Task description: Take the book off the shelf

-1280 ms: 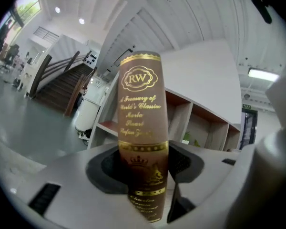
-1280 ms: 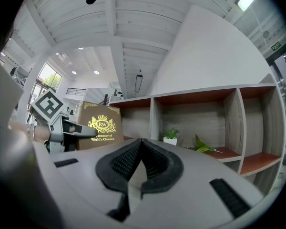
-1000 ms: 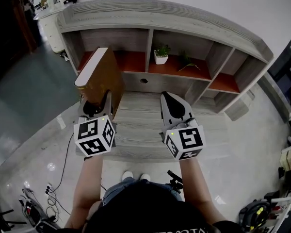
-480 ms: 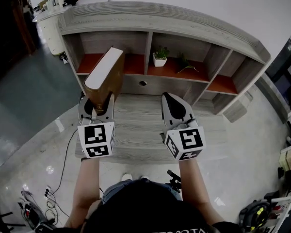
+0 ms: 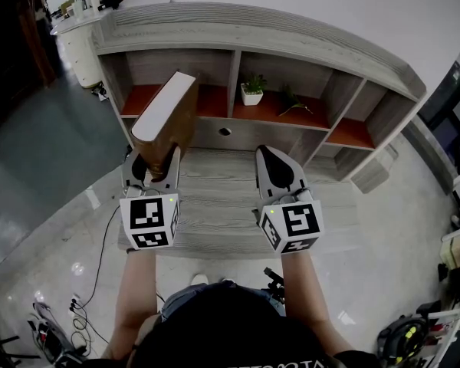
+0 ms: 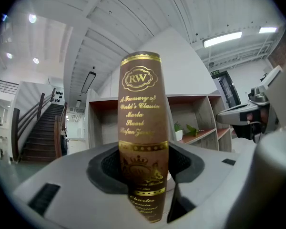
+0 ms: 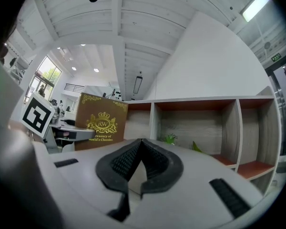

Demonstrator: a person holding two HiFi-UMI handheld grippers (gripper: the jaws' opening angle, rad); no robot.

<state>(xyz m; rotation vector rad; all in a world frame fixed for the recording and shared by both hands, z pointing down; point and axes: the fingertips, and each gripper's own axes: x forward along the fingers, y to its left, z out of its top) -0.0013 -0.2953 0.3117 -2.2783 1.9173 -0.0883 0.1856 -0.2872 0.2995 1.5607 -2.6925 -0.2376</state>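
Note:
A brown book [image 5: 169, 121] with gold lettering stands upright, out of the shelf, in my left gripper [image 5: 159, 163], which is shut on its lower end. In the left gripper view the book's spine [image 6: 142, 128] fills the gap between the dark pads, both pressing on it. My right gripper [image 5: 276, 169] hovers to the right over the grey wooden ledge [image 5: 215, 198]; it is shut, tips together, with nothing in it. The right gripper view shows the book's cover [image 7: 101, 123] at its left.
The grey shelf unit [image 5: 261, 37] with red-brown boards stands ahead; a small potted plant [image 5: 253, 87] and a green sprig [image 5: 295, 98] sit in its middle compartments. A white cabinet [image 5: 77, 37] is at far left. Cables [image 5: 84, 305] lie on the glossy floor.
My left gripper has turned and carried the book a little right and away, standing it more upright. The right gripper has stayed put.

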